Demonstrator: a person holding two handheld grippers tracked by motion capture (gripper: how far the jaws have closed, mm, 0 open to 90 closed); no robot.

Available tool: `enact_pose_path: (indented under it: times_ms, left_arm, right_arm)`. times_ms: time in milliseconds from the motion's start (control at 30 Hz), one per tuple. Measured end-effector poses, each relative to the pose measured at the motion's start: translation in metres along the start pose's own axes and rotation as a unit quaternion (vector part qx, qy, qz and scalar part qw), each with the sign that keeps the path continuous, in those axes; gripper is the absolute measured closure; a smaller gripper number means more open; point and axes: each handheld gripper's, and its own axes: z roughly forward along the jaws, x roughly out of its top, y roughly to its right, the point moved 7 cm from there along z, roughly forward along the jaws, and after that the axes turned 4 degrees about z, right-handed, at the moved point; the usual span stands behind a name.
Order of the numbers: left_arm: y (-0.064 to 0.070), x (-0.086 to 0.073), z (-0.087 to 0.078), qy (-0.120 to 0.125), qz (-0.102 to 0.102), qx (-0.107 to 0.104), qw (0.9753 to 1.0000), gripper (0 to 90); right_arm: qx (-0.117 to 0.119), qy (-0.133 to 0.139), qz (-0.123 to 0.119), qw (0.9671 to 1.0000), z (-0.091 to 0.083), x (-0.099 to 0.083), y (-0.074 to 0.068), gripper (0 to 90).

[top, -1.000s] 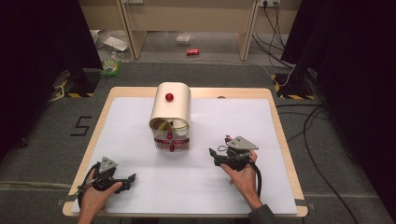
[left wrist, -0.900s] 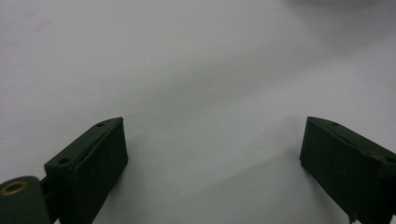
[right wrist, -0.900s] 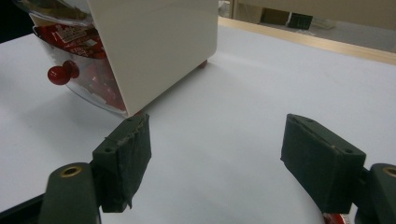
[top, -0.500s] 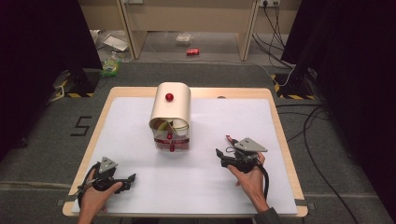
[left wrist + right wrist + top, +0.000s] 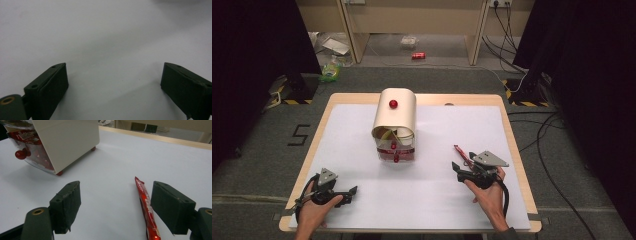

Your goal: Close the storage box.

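A cream round-topped box [image 5: 394, 114] with a red knob [image 5: 393, 104] stands mid-table, and its clear front flap [image 5: 396, 151] shows red packets behind it. To its right a red stick packet [image 5: 460, 152] lies flat on the white table [image 5: 362, 130]. My right gripper [image 5: 463, 161] is open just behind that packet. In the right gripper view the red stick packet [image 5: 146, 205] lies between the jaws of my right gripper [image 5: 116, 192], close to the right one, untouched. My left gripper [image 5: 351, 192] rests open at the front left. The left gripper view shows my left gripper [image 5: 113, 75] with bare table between its jaws.
The right gripper view shows the box [image 5: 67, 142] at the upper left, with the flap's red knob [image 5: 21, 153]. The table's wooden edge [image 5: 512, 145] runs close to my right hand. Cables and litter lie on the floor beyond the table.
My right gripper has drifted a little to the right, away from the box. The left hand and the box have stayed put.
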Motion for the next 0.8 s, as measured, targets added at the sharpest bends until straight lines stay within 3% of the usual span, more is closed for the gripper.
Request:
enact_pose_path:
  times_ms: [433, 800]
  left_arm:
    - [0.000, 0.000, 0.000, 0.000, 0.000, 0.000, 1.0000, 6.7]
    - [0.000, 0.000, 0.000, 0.000, 0.000, 0.000, 1.0000, 6.6]
  right_arm:
    - [-0.013, -0.014, 0.014, 0.9997, -0.016, -0.013, 0.015, 24.0]
    - [-0.016, -0.041, 0.015, 0.9989, -0.026, -0.026, 0.021, 20.2]
